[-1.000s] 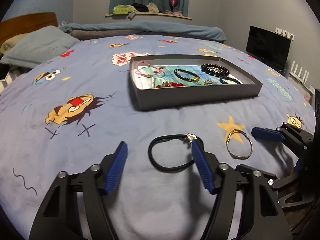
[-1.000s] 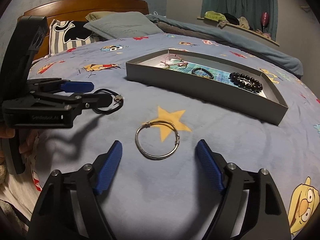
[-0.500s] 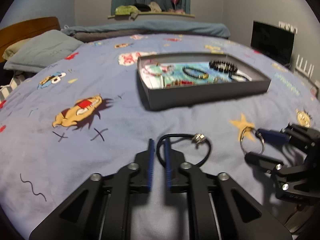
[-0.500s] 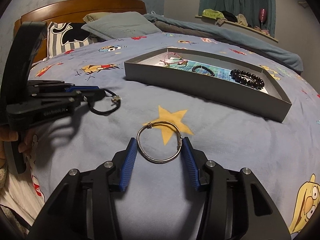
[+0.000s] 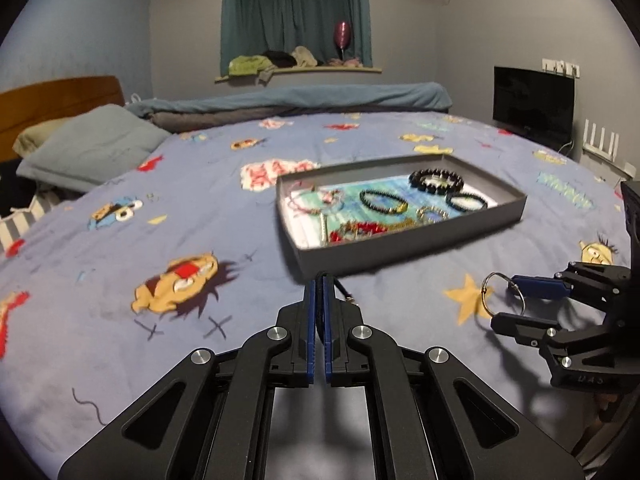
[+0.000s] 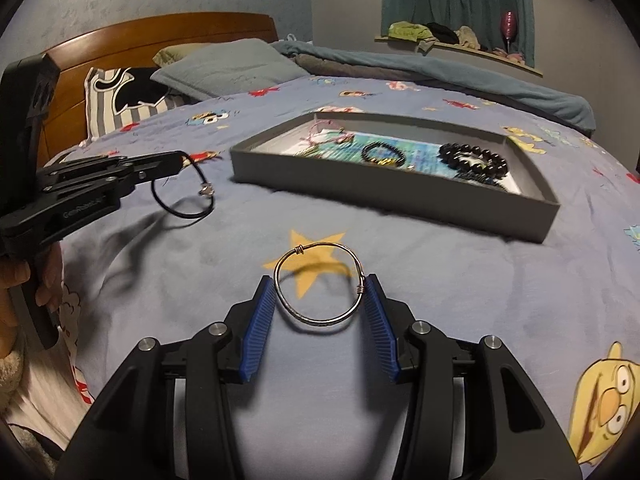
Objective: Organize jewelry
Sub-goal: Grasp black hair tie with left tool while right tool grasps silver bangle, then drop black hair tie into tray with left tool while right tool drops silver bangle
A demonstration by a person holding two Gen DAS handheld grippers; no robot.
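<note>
My left gripper (image 5: 319, 280) is shut on a black cord bracelet (image 6: 188, 196) with a small silver charm and holds it lifted off the bed; in the left wrist view only a short piece of the cord (image 5: 340, 290) shows. My right gripper (image 6: 320, 292) is shut on a thin silver bangle (image 6: 320, 286), its blue pads pressing the ring's two sides, and holds it above the bed; the bangle also shows in the left wrist view (image 5: 502, 294). A grey tray (image 5: 404, 250) with several bracelets lies ahead on the bed, also in the right wrist view (image 6: 384, 196).
The blue cartoon-print bedsheet (image 5: 160, 240) covers the bed. Pillows (image 6: 224, 66) and a wooden headboard (image 6: 168, 32) lie at the left. A dark TV (image 5: 532, 104) stands by the right wall. A rolled blanket (image 5: 296, 100) lies along the far edge.
Both grippers closed, left on the black cord bracelet, right on the silver bangle, and lifted them off the sheet. The left gripper moved up and toward the tray.
</note>
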